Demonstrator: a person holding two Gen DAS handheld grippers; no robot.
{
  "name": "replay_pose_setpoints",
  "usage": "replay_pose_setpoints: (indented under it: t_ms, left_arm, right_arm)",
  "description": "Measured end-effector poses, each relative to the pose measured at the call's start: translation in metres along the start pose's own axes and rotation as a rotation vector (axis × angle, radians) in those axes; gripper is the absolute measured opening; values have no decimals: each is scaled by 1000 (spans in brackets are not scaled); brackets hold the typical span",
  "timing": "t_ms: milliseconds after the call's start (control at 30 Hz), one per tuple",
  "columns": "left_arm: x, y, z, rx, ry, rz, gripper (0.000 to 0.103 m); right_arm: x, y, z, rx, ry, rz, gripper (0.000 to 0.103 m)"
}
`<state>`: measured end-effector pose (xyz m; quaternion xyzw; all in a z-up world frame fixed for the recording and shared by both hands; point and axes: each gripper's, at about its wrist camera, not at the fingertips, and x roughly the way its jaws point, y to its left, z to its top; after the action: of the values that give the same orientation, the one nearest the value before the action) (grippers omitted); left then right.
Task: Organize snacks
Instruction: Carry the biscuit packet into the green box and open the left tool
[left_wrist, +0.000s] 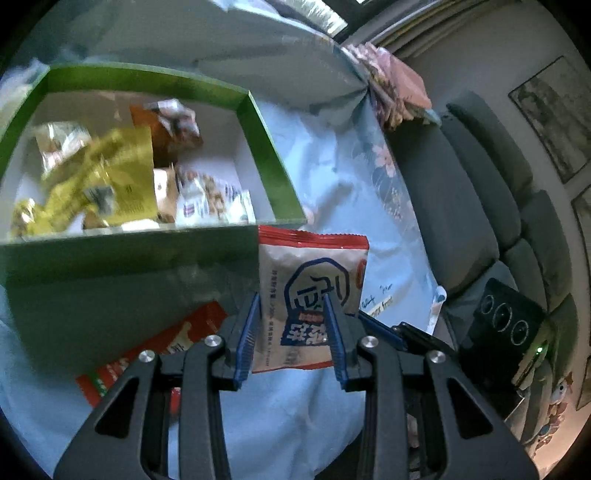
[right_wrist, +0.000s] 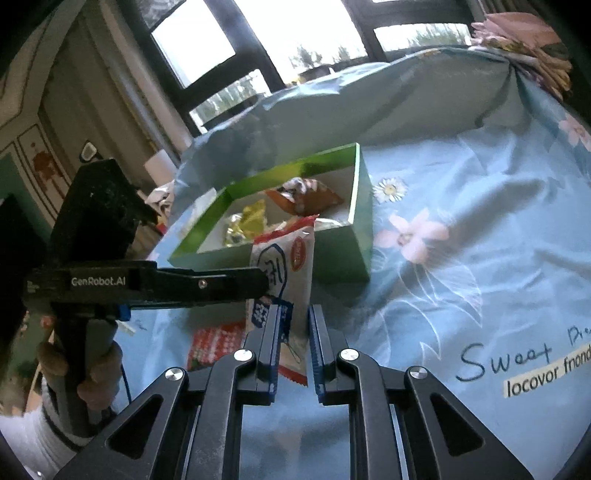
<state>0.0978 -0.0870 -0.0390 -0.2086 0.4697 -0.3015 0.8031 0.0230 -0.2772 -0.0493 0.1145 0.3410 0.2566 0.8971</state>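
My left gripper (left_wrist: 291, 314) is shut on a white snack packet with red ends and a blue logo (left_wrist: 314, 273), held up beside the near right corner of a green box (left_wrist: 273, 162). The box holds several snacks, among them a yellow packet (left_wrist: 110, 173) and an orange one (left_wrist: 166, 129). In the right wrist view the same packet (right_wrist: 284, 266) hangs from the left gripper (right_wrist: 258, 280), in front of the green box (right_wrist: 360, 206). My right gripper (right_wrist: 293, 325) is open and empty, its fingers on either side of the packet's lower end but apart from it.
A red and white snack box (left_wrist: 159, 347) lies on the blue flowered cloth (right_wrist: 461, 258) beside the green box. A grey sofa (left_wrist: 461, 206) stands to the right with a black device (left_wrist: 506, 317) on it. Windows are behind the table.
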Motion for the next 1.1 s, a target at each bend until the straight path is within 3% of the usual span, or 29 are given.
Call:
replay_pose_setpoints:
  t_ms: [200,500,700,1100]
  left_arm:
    - [-26,3,19,7,-78,23,33]
    - [-45,36,52,-21,-168,71,33]
    - [-39,61,67,-64,-181,111,33]
    - [-14,86,73,-106,-132,159,33]
  right_arm:
    - [7,20,32,-57,-40,21,16]
    - [49,41,77,-128,-38,60,16]
    - [89,39,93,-138,-1,77,17]
    - [131,15,90,-73,85,67,17]
